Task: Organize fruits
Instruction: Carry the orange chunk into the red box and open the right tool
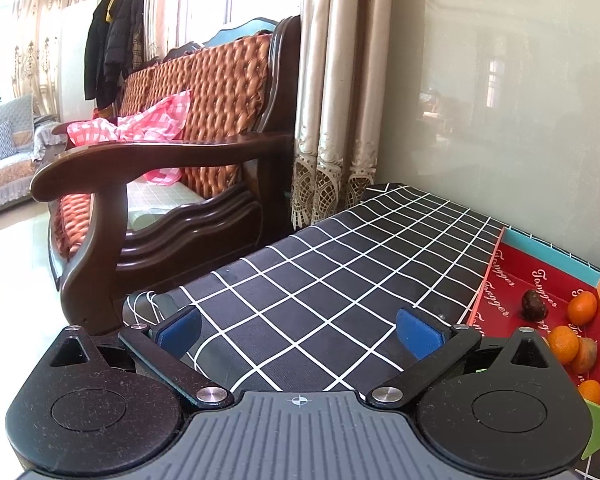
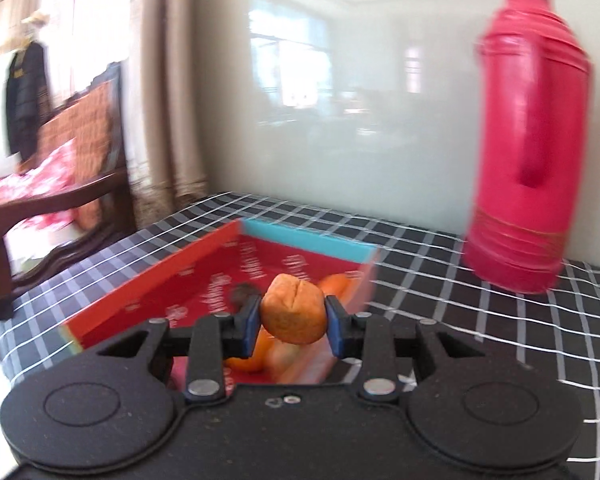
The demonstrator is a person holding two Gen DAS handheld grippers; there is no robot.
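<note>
My right gripper (image 2: 293, 322) is shut on a tan-orange fruit (image 2: 293, 309) with a crease down its middle, held above the red box (image 2: 148, 300). In the box below it lie orange fruits (image 2: 336, 284) and a dark round fruit (image 2: 242, 292). The right wrist view is blurred. My left gripper (image 1: 298, 330) stands open over the black checked tablecloth (image 1: 340, 272), with nothing between its blue pads (image 1: 418, 330). At the right edge of the left wrist view the red box (image 1: 540, 280) holds a dark fruit (image 1: 534, 305) and several orange fruits (image 1: 582, 307).
A tall pink thermos jug (image 2: 528, 152) stands on the tablecloth to the right of the box, near the glossy wall. A dark wooden sofa (image 1: 172, 152) with orange cushions and a pink cloth sits left of the table. Curtains (image 1: 332, 100) hang behind the table corner.
</note>
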